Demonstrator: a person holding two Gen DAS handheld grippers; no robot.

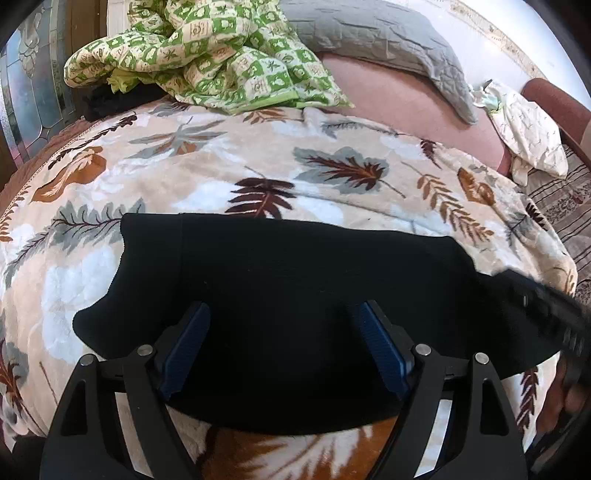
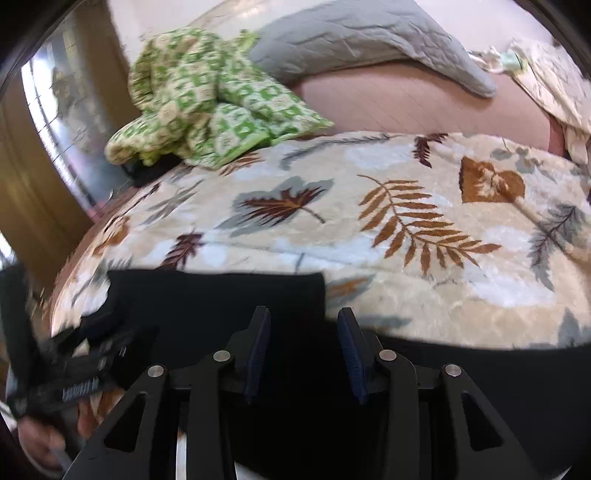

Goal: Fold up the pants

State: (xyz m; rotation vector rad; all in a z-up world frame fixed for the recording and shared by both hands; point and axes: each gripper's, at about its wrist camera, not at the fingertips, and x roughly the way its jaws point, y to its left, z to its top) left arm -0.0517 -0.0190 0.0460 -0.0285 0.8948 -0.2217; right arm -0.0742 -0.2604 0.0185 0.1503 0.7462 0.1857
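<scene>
The pants lie on the blanket, under and between the left tongs. Beyond them the quilt sits far left, the pillow far right. The right tongs hover over the pants' right end.

Left tongs: fingers spread wide, blue ribbed pads facing each other, nothing clamped between them, pointing forward and slightly down. Right tongs: also parted, narrower gap, pads not gripping anything, same forward-down attitude. Each unit shows in the other's view as a blurred black body at the frame edge, right tongs at the right edge of the left wrist view, left tongs at lower left of the right wrist view with a bare hand wrapped under it.
</scene>
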